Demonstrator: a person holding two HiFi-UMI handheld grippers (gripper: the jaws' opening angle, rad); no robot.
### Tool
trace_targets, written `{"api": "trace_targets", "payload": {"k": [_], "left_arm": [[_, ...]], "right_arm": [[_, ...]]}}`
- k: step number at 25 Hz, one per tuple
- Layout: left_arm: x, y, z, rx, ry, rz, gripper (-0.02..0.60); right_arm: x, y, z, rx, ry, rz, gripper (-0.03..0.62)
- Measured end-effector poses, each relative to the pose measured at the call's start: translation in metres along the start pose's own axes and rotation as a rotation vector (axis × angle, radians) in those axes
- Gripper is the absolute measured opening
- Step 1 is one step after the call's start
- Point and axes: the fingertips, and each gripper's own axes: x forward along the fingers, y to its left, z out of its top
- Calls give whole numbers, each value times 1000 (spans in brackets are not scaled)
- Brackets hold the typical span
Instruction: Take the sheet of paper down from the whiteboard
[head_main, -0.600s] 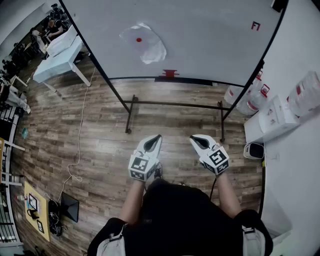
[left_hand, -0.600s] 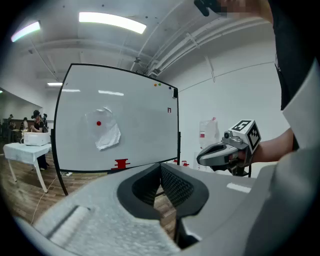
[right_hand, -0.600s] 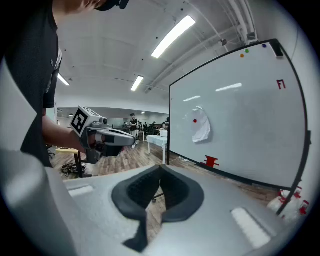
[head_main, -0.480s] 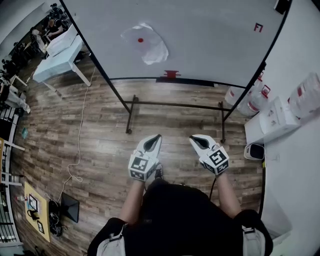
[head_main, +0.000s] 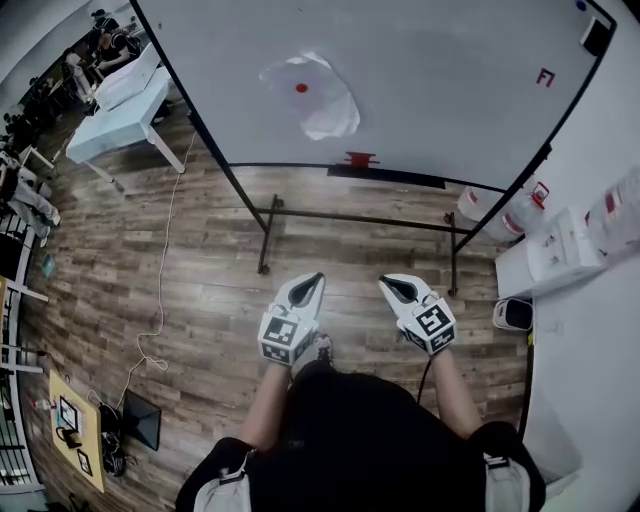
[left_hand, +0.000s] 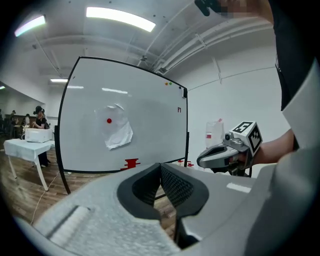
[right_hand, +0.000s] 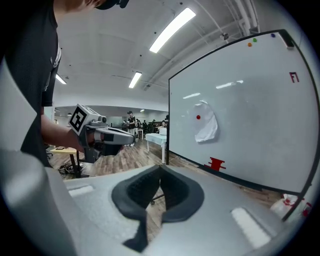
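Head view: the sheet of paper (head_main: 320, 95) hangs on the whiteboard (head_main: 450, 90) under a red magnet (head_main: 301, 88), well apart from the left gripper (head_main: 312, 280) and right gripper (head_main: 392, 283). The contents of the white tubs (head_main: 480, 206) nearby are unclear.
Left gripper view: jaws together, empty.
Right gripper view: likewise.

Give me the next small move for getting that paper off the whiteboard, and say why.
Probably step toward the whiteboard and raise the left gripper toward the paper, opening its jaws on the way. Both it and the right gripper are shut, empty and held low, well short of the board. The paper hangs under a red magnet, roughly in line with the left gripper.
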Motion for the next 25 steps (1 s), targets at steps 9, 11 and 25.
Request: {"api": "trace_targets", "payload": {"k": [9,11,25], "left_arm": [[11,59,-3,-8,3,3,11],[11,73,-3,-9,2,11,11],[19,141,-7,-12,0,-26,11]], "right_arm": [[49,-23,5,22,39,-62,5],[60,-24,8,25,37,-68,5],[119,-21,19,42,46,-108,5]]}}
